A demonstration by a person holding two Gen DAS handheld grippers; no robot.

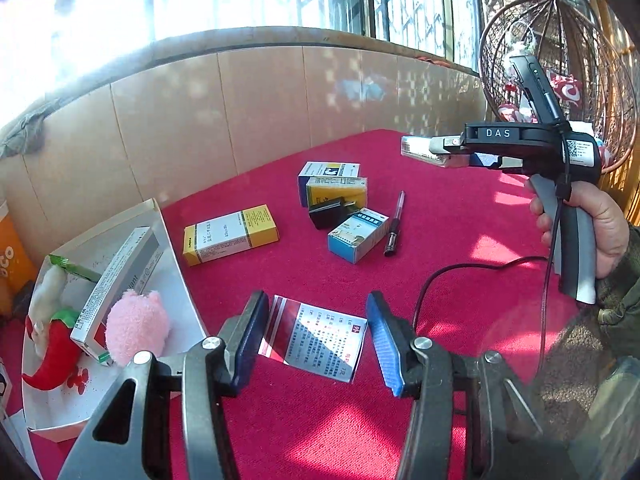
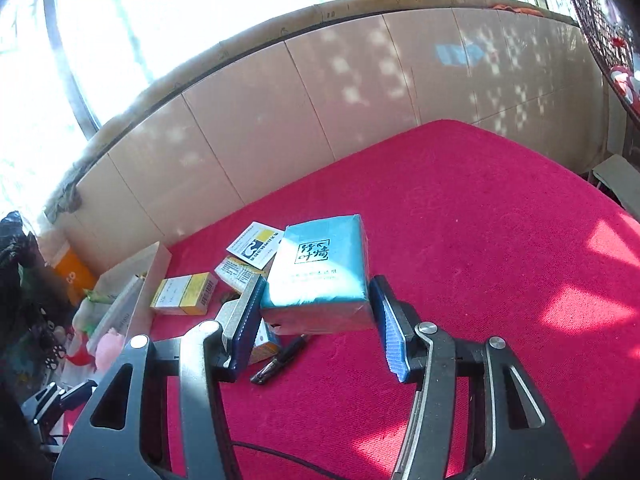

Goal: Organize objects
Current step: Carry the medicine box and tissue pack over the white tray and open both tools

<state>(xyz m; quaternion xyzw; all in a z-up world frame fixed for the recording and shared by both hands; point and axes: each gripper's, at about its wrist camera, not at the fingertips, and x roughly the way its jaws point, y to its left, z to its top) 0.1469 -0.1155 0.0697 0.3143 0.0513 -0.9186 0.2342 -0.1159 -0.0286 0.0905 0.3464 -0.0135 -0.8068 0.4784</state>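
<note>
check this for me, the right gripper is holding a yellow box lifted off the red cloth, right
Not quite. The box in the right gripper is light blue, not yellow, as the right wrist view shows. It is held between the gripper's pads, lifted off the red cloth.

The left gripper (image 1: pixel 318 334) holds a flat red-and-silver printed box (image 1: pixel 314 336) between its blue pads over the crimson carpeted table (image 1: pixel 440 216); a white cardboard tray (image 1: pixel 172 264) sits left.
</note>
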